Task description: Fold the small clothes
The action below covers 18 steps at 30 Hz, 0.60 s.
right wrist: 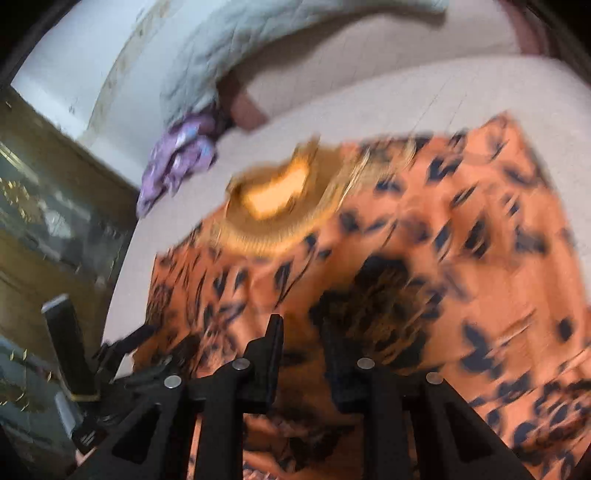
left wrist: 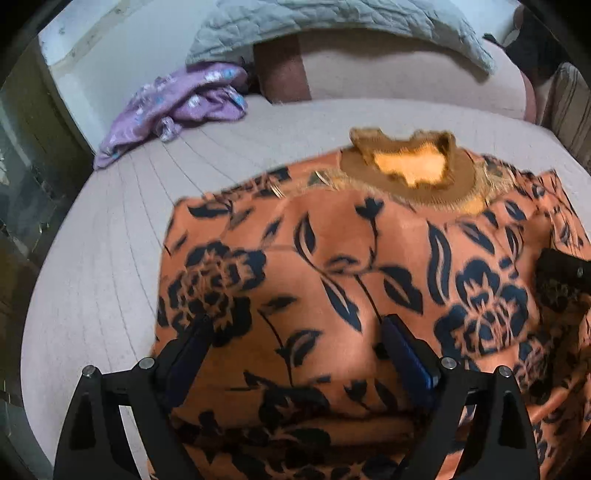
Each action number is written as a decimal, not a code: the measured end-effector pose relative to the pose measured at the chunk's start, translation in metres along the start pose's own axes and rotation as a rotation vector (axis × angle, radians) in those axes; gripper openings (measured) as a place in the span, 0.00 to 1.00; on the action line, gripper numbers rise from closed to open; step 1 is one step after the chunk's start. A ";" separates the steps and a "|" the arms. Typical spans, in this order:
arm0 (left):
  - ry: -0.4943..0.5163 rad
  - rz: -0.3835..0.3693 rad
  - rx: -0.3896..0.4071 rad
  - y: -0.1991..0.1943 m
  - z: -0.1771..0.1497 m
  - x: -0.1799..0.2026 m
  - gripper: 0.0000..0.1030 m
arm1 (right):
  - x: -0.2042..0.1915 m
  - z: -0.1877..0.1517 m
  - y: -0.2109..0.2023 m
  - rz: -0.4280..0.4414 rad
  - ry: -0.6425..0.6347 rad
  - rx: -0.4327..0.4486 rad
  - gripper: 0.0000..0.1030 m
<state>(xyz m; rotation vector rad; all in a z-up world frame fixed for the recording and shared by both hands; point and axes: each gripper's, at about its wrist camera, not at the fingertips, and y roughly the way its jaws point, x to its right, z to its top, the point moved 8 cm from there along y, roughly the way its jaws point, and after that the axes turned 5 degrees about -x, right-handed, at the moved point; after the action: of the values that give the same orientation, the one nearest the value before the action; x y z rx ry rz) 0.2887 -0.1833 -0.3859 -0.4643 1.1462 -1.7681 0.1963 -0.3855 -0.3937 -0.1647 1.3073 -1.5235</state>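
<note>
A pale pink bed (left wrist: pixel 110 229) with a stitched cover fills the room, its surface running back to a matching padded headboard (left wrist: pixel 388 77). Spread flat across the near half of the mattress lies the orange top (left wrist: pixel 332 266), patterned with dark blue flowers and leaves, its tan ribbed collar (left wrist: pixel 406 173) pointing toward the headboard. A grey quilted blanket (left wrist: pixel 295 18) drapes over the headboard's upper edge. Below it, at the far left of the bed, a crumpled purple garment (left wrist: pixel 177 107) sits well apart from the orange top.

The left gripper (left wrist: pixel 295 332) hangs over the lower middle of the top with its black fingers spread wide; fabric shows between them, but nothing is pinched. The right gripper (right wrist: pixel 303 332), seen in a motion-blurred view, is over the same garment below the collar, its jaws standing a narrow way apart. Orange cloth shows in the gap between them, yet no fold can be made out in their grasp.
</note>
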 end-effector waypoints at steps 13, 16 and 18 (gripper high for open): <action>-0.153 0.051 -0.008 0.009 0.014 -0.041 0.90 | 0.063 0.024 -0.034 -0.079 0.157 0.124 0.25; -0.197 0.075 -0.061 0.020 0.007 -0.058 0.90 | 0.076 0.017 -0.018 -0.129 0.171 0.046 0.28; -0.189 0.058 -0.071 0.025 0.000 -0.057 0.91 | 0.070 0.017 -0.024 -0.106 0.169 0.034 0.28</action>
<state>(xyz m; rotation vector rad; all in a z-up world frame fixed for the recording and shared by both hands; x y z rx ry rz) 0.3292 -0.1376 -0.3979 -0.6208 1.0803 -1.6006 0.1640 -0.4537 -0.4034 -0.0863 1.4236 -1.6783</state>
